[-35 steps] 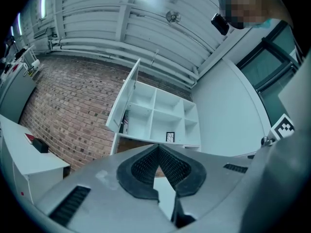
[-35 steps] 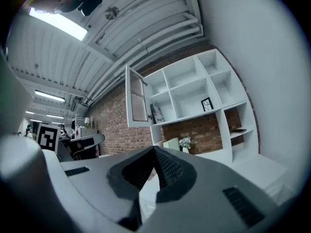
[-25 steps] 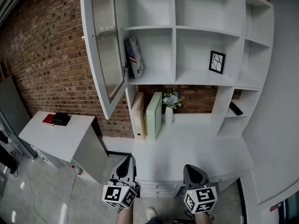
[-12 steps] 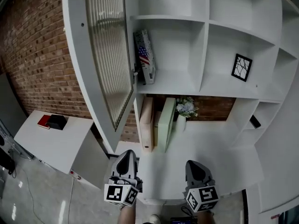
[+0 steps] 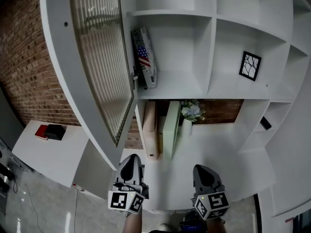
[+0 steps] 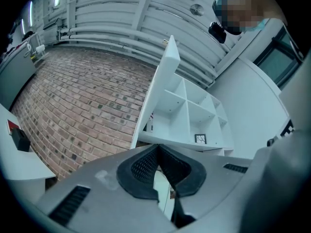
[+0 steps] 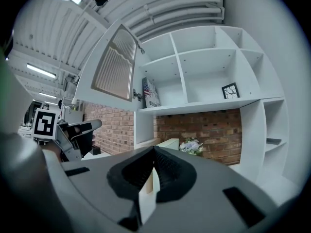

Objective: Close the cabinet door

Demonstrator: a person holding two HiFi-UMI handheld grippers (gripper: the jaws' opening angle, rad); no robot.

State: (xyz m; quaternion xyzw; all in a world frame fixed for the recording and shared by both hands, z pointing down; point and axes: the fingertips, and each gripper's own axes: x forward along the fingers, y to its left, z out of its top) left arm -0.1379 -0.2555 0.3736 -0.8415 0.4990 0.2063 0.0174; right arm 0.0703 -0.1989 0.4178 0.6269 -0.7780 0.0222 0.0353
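A flag-printed book (image 5: 145,57) leans at the shelf's (image 5: 175,89) left edge, a framed picture (image 5: 250,65) stands farther right, flowers (image 5: 192,111) and upright folders (image 5: 170,129) line the desk's (image 5: 214,149) back edge, and a red book (image 5: 40,132) lies beside a black box (image 5: 54,131) at the side table's (image 5: 48,157) back edge.

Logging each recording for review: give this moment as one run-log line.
white cabinet door with ribbed glass panel: open, not yet touched | left gripper: shut, empty | right gripper: shut, empty
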